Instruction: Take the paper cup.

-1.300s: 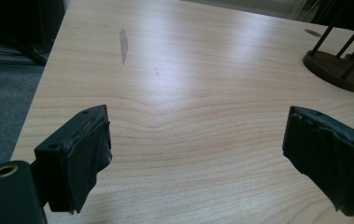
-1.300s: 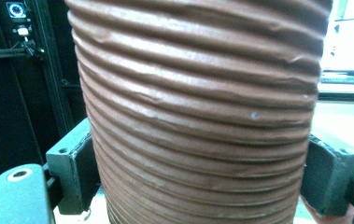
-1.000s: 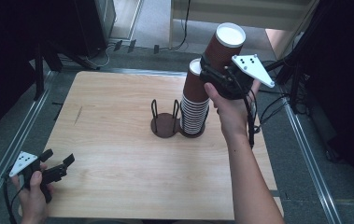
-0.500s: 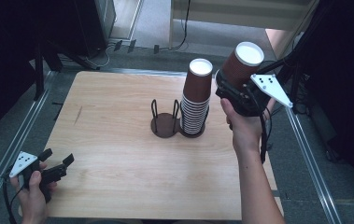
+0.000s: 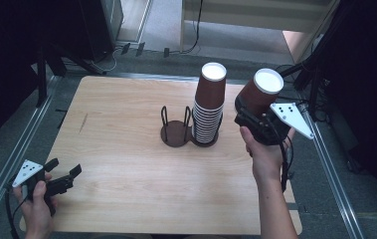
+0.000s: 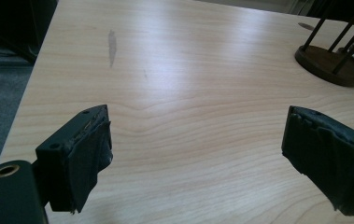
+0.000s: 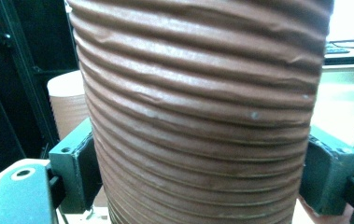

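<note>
My right gripper is shut on a brown ribbed paper cup, held upside down and tilted above the table's right edge, to the right of the cup stack. Close up, the cup sits squeezed between my right gripper jaws. A stack of upside-down brown cups stands in one side of a dark two-ring holder; the other ring stands bare. My left gripper hovers open at the table's front left corner, and the left gripper has only bare wood between its pads.
The wooden table has metal rails along both sides. Black stands and cables sit on the floor behind it. The dark holder base shows far off in the left gripper view.
The right hand has carried the cup from above the stack out to the right and lower. The left hand has stayed put.
</note>
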